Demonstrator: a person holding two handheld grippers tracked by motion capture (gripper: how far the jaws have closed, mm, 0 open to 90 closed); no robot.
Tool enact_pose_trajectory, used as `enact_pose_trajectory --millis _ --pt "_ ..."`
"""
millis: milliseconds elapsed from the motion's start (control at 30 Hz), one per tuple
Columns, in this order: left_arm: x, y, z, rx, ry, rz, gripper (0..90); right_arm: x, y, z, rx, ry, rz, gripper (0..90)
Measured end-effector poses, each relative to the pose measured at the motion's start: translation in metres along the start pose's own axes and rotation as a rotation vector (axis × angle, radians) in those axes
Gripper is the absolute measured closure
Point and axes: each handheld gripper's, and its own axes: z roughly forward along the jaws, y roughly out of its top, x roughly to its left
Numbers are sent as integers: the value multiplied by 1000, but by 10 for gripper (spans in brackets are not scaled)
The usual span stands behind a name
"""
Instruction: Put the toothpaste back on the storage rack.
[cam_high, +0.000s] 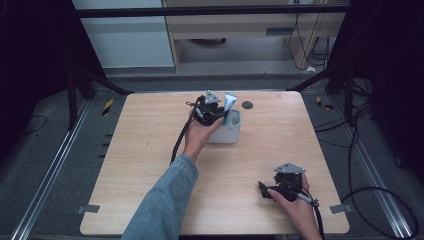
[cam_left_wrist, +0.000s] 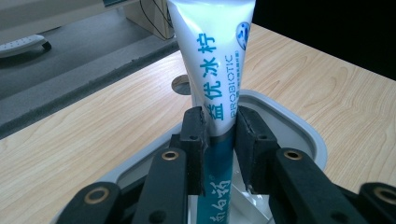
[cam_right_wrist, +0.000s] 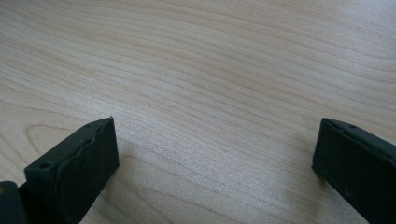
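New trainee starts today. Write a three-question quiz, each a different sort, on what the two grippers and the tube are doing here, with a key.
1. True or false: the left gripper is shut on the white and teal plastic toothpaste tube.
2. Multiple choice: the tube's lower end stands in A) the white rounded plastic container, B) a cardboard box, C) a glass jar.
3. Fill in: the right gripper hangs over the light wooden table with its jaws ____.

Key: 1 true; 2 A; 3 open.
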Motion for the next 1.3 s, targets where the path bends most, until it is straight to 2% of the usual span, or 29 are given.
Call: enact_pose_trajectory --millis 433,733,967,1100,1233,1300 --pt "-2 2 -11 -8 -3 13 700 0 0 0 0 0 1 7" --pt "-4 -2 -22 -8 2 26 667 0 0 0 0 0 1 7" --pt "-7 -3 -29 5 -4 54 616 1 0 0 3 -3 5 7" --pt "-10 -1 -33 9 -2 64 508 1 0 0 2 -3 6 7" --pt "-15 0 -37 45 -34 63 352 1 0 0 2 -3 6 7" --pt "-16 1 -39 64 -54 47 252 1 0 0 2 -3 6 7"
